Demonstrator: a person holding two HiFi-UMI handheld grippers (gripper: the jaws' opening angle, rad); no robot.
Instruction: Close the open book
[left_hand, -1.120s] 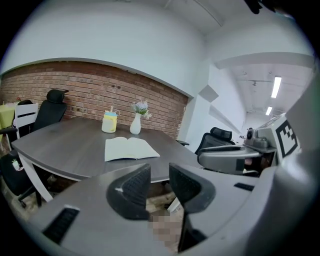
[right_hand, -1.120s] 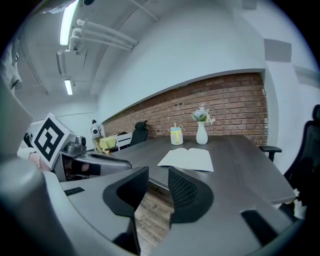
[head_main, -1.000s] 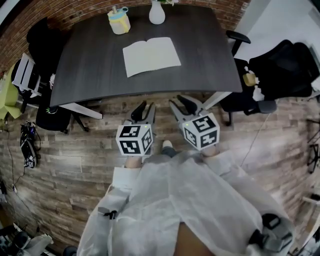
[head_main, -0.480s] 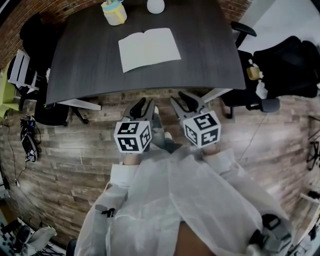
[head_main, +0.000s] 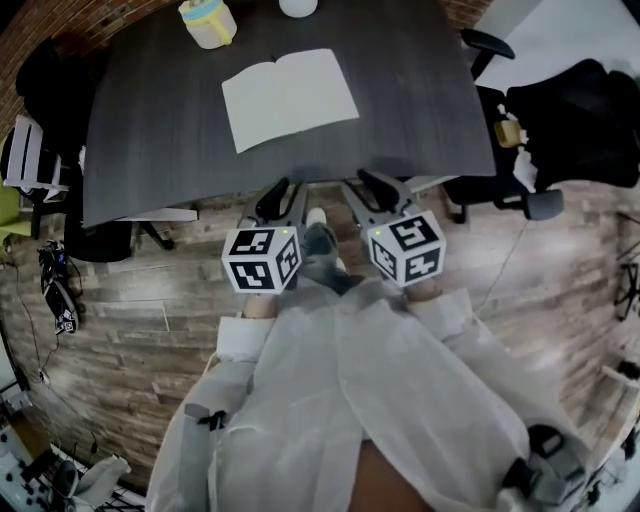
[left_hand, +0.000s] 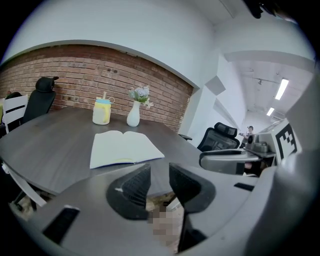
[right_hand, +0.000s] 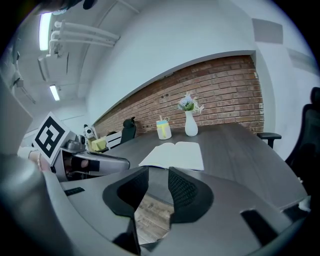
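Book (head_main: 290, 97) lies open, pages up, flat near the middle of the dark tabletop (head_main: 420, 120). We hold our left gripper (head_main: 285, 195) and right gripper (head_main: 368, 188) side by side at the tabletop's near edge, each with jaws a little apart and nothing between them.

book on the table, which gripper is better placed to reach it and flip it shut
Left, narrowly. The left gripper sits straight in front of the open book; the right gripper is off toward its right edge. Both are empty, jaws apart, at the table edge.
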